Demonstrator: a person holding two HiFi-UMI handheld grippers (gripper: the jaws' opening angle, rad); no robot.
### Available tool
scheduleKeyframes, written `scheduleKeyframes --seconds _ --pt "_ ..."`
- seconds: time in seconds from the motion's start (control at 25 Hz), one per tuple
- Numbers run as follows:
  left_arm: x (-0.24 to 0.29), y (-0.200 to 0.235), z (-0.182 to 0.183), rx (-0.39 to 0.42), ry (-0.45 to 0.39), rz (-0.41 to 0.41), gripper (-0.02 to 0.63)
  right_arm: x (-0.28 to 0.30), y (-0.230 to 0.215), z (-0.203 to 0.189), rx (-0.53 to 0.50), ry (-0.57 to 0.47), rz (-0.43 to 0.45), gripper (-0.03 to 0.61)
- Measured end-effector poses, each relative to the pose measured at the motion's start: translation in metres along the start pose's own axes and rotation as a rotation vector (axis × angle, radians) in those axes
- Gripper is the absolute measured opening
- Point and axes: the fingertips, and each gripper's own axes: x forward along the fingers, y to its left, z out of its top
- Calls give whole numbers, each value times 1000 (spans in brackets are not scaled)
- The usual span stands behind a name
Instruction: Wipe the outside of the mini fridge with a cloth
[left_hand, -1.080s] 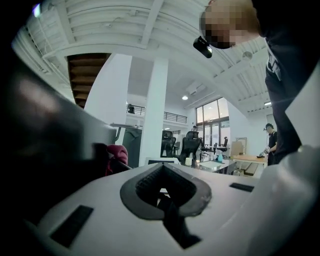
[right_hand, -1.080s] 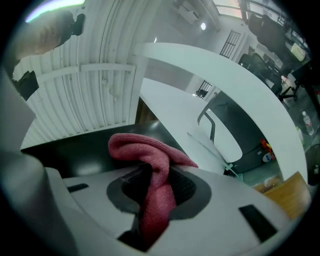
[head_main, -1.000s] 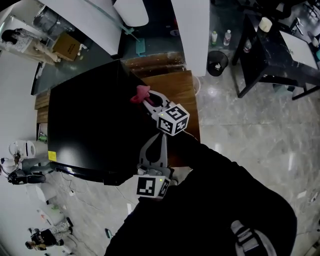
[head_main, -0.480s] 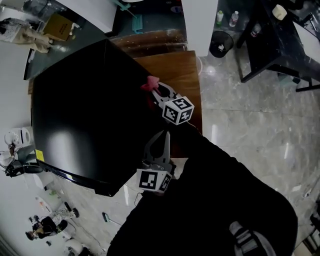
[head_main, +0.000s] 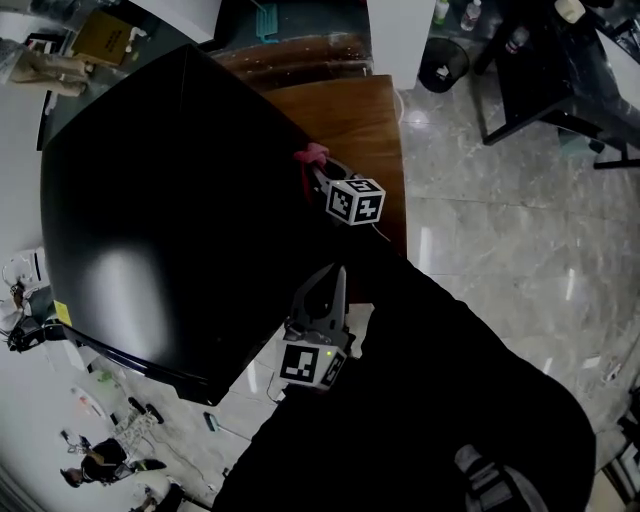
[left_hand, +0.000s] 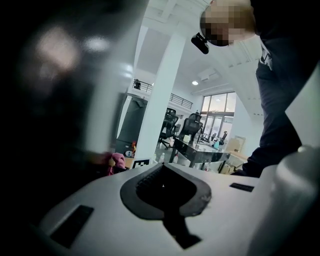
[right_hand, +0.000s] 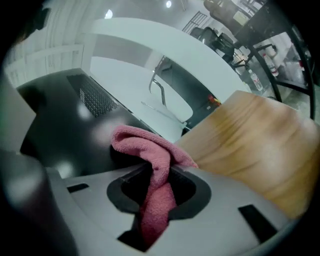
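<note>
One big glossy black mini fridge (head_main: 160, 200) fills most of the scene, standing on a brown wooden cabinet top (head_main: 350, 110) that shows bare along the fridge's right side. Both grippers hang by that side. The left gripper (head_main: 337, 272) sits low near the front corner, jaws pressed together with nothing between them. The right gripper (head_main: 322, 172) is farther along, jaws clamped on a small pink terry cloth (head_main: 312, 153), whose bunched end sits at the fridge's upper right edge, seemingly touching it. The cloth runs lengthwise along the jaws, its free end pointing away from the person, toward the fridge's back. Wiping the right side looks to be the step in hand. Next, I'd guess, comes a stroke along that wall with the cloth kept pressed on.
</note>
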Motion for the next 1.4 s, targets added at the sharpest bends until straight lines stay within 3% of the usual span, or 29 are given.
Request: scheduleKeyframes --seconds 0.08,0.16,0.32,0.44,0.52,0.8,0.92,1.12,1.4 --pt "-7 -5 -3 -1 8 -21 5 2 -13 -17 -21 98 -56 91" --pt "-14 -10 -3 -6 7 -54 5 -3 -14 -17 -64 129 -70 92" --pt "-33 -20 6 0 -17 -126 5 -45 20 23 -115 7 -22 92" --pt "-56 -39 16 93 -56 -188 5 -96 63 52 -151 -83 18 92" --pt "-78 -52 23 140 -68 -221 5 -130 101 69 -166 -135 53 92" --pt "-179 -72 49 150 -122 -323 5 -226 249 87 -161 -283 198 92" --pt "-215 -72 69 166 -154 -334 5 -251 302 85 -133 -330 235 92" --pt "-244 -74 100 203 -206 -334 5 -269 360 93 -174 -351 277 92" --pt "-264 -77 116 226 -254 -290 5 -269 384 92 -174 -325 322 92"
